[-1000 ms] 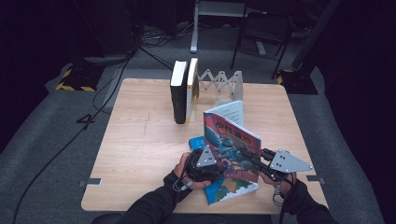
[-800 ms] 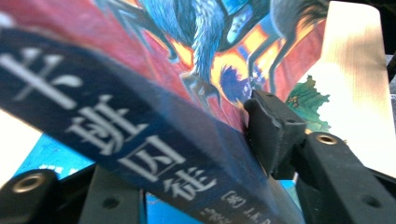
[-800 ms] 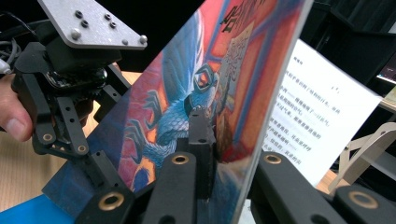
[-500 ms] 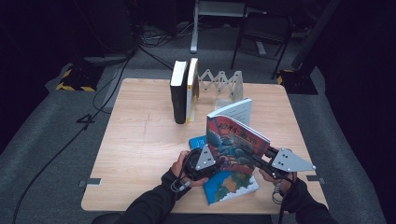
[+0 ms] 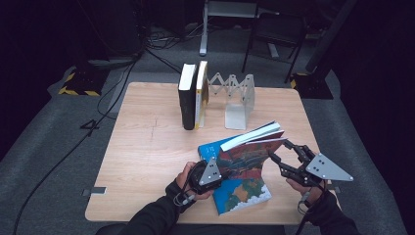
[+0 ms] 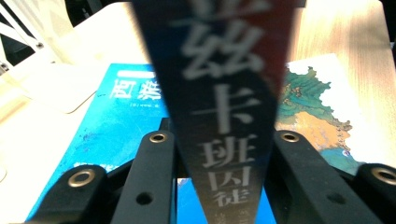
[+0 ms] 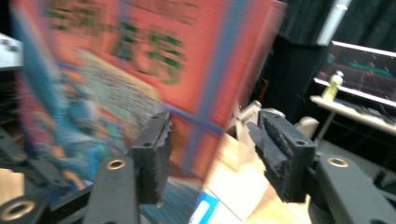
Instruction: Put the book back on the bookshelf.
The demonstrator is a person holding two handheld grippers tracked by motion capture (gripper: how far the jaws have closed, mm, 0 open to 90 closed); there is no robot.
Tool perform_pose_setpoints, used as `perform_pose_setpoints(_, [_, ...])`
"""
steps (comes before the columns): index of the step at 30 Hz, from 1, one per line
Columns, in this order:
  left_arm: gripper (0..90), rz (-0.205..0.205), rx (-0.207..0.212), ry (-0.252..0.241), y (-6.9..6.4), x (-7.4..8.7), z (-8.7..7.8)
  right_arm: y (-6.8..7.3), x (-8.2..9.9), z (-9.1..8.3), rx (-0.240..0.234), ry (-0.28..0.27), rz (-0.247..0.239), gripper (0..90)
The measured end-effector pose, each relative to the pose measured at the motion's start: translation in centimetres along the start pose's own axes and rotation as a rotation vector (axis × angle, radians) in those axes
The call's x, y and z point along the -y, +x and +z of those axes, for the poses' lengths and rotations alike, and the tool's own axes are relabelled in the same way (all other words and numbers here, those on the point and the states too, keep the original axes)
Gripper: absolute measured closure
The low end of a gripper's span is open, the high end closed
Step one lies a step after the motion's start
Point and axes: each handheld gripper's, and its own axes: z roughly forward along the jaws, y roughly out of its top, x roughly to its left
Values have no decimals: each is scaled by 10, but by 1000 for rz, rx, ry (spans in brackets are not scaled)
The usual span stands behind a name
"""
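Gripping the spine of a colourful red-and-blue illustrated paperback book point(image 5: 247, 159), the left gripper point(image 5: 215, 172) is holding it tilted up off a flat blue-and-map-patterned book point(image 5: 240, 193) that is lying on the light wooden tabletop point(image 5: 147, 161) near its near edge. In the left gripper view the dark spine with pale printed characters point(image 6: 219, 102) is standing between the two black fingers point(image 6: 154, 177), which have just been closing and are now pressing on it from both sides. The flat book's blue cover is showing beneath, with a map picture toward its right.

On the right side, the right gripper point(image 5: 279, 152) is sitting just beside the held book's far-right edge. Its fingers point(image 7: 154, 149) have just been opening and are standing apart; in the right gripper view the book's red cover, blurred, is reaching in between them, close to the left pad, and the right pad is standing clear of it, so this gripper is gripping nothing.

The held book is leaning with its white page edges facing up and to the far side, its painted cover facing the person.

Farther off, two upright books, one black and one with a white and yellow spine point(image 5: 193, 98), are standing beside a folding white metal book rack point(image 5: 235, 98).
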Motion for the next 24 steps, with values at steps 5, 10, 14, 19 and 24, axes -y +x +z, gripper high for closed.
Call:
perform_pose_setpoints(5, [734,-5,19,-6,0,2,-2,-10,17,14,-91,115,84,343])
perform_pose_setpoints(10, [734,-3,48,-7,4,6,-8,-3,22,28,-188,169,63,331])
perform_pose_setpoints(14, [732,-10,67,-8,7,9,-12,3,24,36,-235,172,98,349])
perform_pose_setpoints(19, [726,13,93,-10,10,12,-18,15,26,42,-292,196,83,403])
perform_pose_setpoints(24, [684,25,85,1,14,13,-20,14,26,39,-288,189,80,536])
